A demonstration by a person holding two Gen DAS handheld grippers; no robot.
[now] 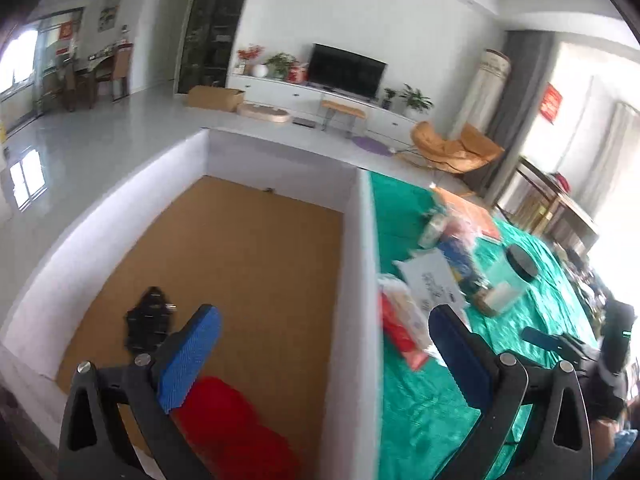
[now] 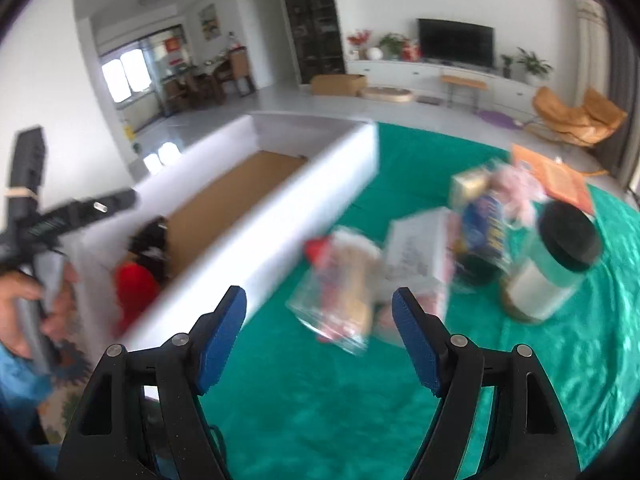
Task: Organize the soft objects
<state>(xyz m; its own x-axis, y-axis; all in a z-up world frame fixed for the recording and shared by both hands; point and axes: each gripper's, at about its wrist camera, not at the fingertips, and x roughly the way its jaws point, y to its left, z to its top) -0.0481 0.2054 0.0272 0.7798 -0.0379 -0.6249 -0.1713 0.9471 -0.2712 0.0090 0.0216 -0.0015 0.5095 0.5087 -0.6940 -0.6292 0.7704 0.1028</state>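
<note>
A white-walled box (image 1: 356, 280) with a brown cardboard floor stands on the green cloth (image 1: 424, 420). Inside it lie a red soft item (image 1: 236, 420) and a black item (image 1: 148, 324). My left gripper (image 1: 324, 312) hangs open over the box's right wall, nothing between its blue pads. In the right wrist view the box (image 2: 280, 220) is at the left, with the red item (image 2: 134, 284) inside. My right gripper (image 2: 320, 294) is open above the cloth (image 2: 320, 400). A clear bag with red and tan contents (image 2: 344, 288) lies just ahead of it, untouched.
Behind the bag sit a white packet (image 2: 420, 248), a blue packet (image 2: 484, 228), something pink and soft (image 2: 516, 192), an orange sheet (image 2: 560, 184) and a black-lidded jar (image 2: 552, 264). A hand (image 2: 24, 308) holds the left tool. Beyond the cloth is a living-room floor.
</note>
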